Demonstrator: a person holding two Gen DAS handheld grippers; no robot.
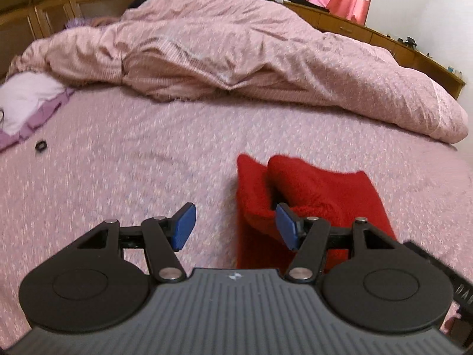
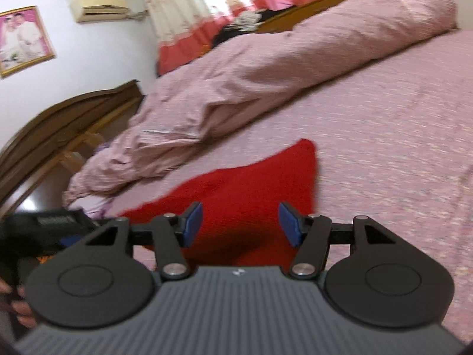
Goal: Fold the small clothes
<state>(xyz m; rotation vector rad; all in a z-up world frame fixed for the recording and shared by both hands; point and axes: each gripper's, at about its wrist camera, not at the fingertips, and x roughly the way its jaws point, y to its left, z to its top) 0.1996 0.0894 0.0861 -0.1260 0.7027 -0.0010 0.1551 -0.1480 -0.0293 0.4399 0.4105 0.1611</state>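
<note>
A red knitted garment (image 1: 313, 189) lies folded on the pink bedsheet (image 1: 133, 162). It has a doubled far edge. My left gripper (image 1: 235, 226) is open and empty, and hangs over the garment's left edge. Its right blue pad (image 1: 285, 227) is above the red fabric. In the right wrist view the same red garment (image 2: 245, 183) lies under and ahead of my right gripper (image 2: 240, 224). That gripper is open and empty. Its far corner points up to the right. The other gripper's black body (image 2: 44, 230) shows at the left.
A rumpled pink quilt (image 1: 236, 47) is heaped across the far side of the bed. A white and purple pillow (image 1: 26, 100) lies at the left. A small black object (image 1: 40, 146) sits on the sheet near it. A wooden headboard (image 2: 59, 136) stands behind.
</note>
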